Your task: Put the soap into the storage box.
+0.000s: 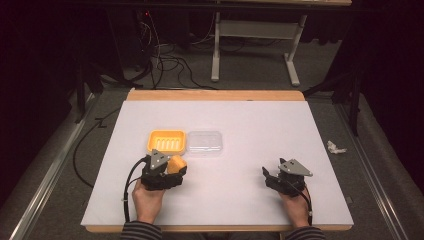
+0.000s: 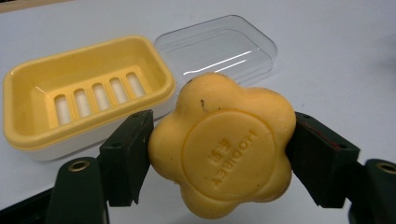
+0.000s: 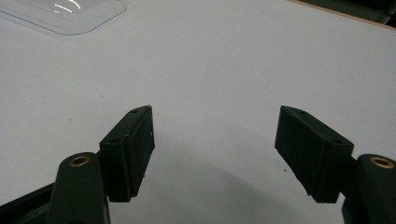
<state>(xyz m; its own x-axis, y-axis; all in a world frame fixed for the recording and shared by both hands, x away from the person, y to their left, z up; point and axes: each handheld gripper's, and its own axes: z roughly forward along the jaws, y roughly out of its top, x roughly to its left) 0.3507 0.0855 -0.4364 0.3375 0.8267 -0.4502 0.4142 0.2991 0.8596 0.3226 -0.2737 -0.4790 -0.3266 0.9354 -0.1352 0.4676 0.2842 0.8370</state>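
A yellow flower-shaped soap (image 2: 223, 148) with a stamped round centre is clamped between the jaws of my left gripper (image 2: 219, 154). In the high view that gripper (image 1: 172, 172) holds the soap (image 1: 176, 164) just in front of a yellow soap dish (image 1: 166, 140). The dish (image 2: 70, 100) is slotted inside and holds nothing. A clear plastic lid (image 1: 204, 143) lies flat to the right of the dish, its rim beside it (image 2: 219, 46). My right gripper (image 1: 266, 176) rests low over the white table at the front right, open, with bare table between its jaws (image 3: 215, 154).
The white table top (image 1: 260, 120) has a wooden edge at the back. A crumpled white scrap (image 1: 335, 147) lies off the table's right side. Cables (image 1: 165, 65) and a white desk frame (image 1: 260, 45) stand on the floor beyond.
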